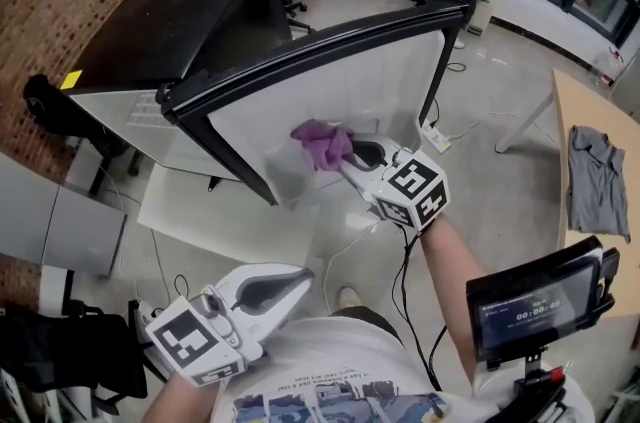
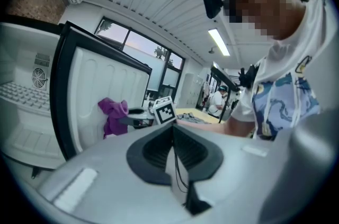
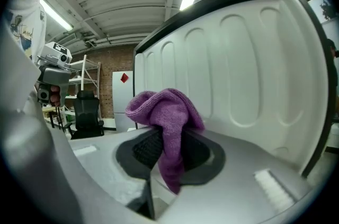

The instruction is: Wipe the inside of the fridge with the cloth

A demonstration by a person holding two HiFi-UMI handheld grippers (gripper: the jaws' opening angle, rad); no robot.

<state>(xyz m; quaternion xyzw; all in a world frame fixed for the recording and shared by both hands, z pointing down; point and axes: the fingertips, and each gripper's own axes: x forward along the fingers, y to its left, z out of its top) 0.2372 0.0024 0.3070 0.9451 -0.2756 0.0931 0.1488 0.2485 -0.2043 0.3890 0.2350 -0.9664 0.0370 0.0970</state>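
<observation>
A brick-walled workroom with a pale floor. A small black fridge point(image 1: 150, 41) stands with its door point(image 1: 330, 91) swung wide, the white lining facing the person. The right gripper point(image 1: 350, 154) is clenched on a purple cloth point(image 1: 322, 143) at the door lining; whether they touch is unclear. The left gripper point(image 1: 300, 279) hangs low by the person's shirt, jaws pressed together on nothing. To the right, a table point(image 1: 565, 111) bears a grey garment point(image 1: 598, 176).

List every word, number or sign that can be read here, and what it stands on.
Small screen: timer-like digits, too blurred to read.
Shirt: a line of print, too small to read.
Marker cubes: square patterns only, no words.
Red sign: no legible text.
Nothing reads clearly.
</observation>
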